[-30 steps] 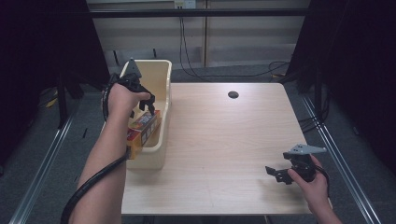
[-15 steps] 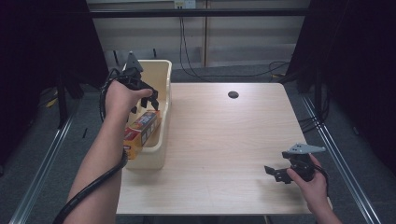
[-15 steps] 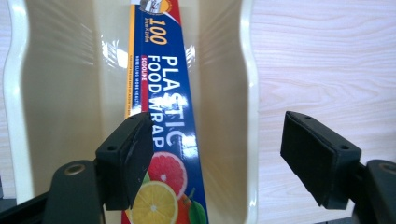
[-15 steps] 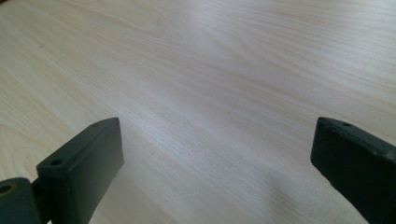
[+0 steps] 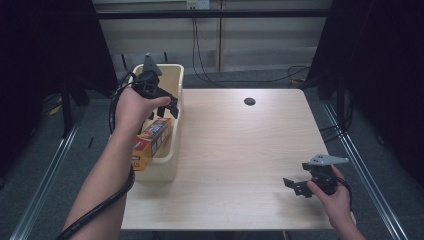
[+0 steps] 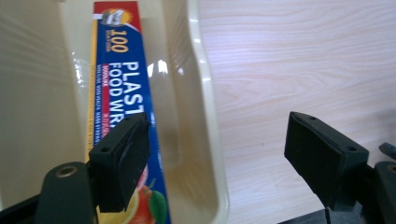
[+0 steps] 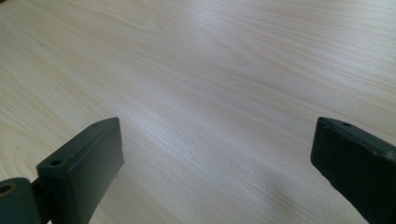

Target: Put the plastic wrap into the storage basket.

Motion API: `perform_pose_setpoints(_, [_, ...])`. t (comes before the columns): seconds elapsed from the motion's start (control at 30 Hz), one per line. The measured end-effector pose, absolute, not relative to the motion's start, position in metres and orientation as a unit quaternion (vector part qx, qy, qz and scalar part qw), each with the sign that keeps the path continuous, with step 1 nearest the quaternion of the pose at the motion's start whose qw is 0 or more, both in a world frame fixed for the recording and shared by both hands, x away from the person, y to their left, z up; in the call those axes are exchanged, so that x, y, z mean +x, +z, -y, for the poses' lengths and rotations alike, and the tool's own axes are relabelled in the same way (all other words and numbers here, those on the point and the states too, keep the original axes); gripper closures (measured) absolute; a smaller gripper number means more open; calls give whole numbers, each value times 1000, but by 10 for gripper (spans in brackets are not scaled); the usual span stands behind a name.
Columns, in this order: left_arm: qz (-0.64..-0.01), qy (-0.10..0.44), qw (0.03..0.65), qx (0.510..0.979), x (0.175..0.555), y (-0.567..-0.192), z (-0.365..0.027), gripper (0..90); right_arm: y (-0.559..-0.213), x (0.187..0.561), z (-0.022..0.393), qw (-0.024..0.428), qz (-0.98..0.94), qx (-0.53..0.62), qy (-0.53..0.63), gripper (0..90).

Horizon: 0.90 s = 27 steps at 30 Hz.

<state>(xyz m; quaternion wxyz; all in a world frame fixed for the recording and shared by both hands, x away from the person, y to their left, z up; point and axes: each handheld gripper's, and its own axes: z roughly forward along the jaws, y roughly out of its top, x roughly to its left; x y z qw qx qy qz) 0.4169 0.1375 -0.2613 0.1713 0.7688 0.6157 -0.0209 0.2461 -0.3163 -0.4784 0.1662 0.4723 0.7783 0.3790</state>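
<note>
2 hand-held grippers in use. Left gripper [image 5: 167,105], black, held above the cream plastic bin's [image 5: 165,167] right wall at the table's left edge; jaws wide apart, holding nothing. Left gripper view: one jaw over the bin's inside, the other over the pale wooden table [image 6: 299,60], and a long blue-and-red plastic food wrap box [image 6: 122,88] lying flat in the bin. Right gripper [image 5: 296,186], near right corner, jaws spread, empty. Small dark hole [image 5: 249,101] at far tabletop.
</note>
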Motion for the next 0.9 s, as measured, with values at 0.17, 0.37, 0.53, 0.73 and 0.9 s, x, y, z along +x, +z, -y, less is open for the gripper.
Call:
perform_pose_setpoints(0.17, [-597,-19,179,782,412,-259,-127,218,-478,246,316,167,-777,472,380,22])
perform_pose_setpoints(0.37, [-579,-23,190,793,407,-260,-115,209,-477,245,316,166,-777,473,380,22])
perform_pose_setpoints(0.53, [-564,-26,196,801,403,-261,-106,203,-477,246,315,166,-780,469,379,22])
perform_pose_setpoints(0.73, [-547,-27,199,813,398,-263,-95,196,-477,246,313,168,-781,467,378,22])
perform_pose_setpoints(0.9, [-541,-25,196,817,395,-266,-87,190,-476,245,313,166,-782,466,379,22])
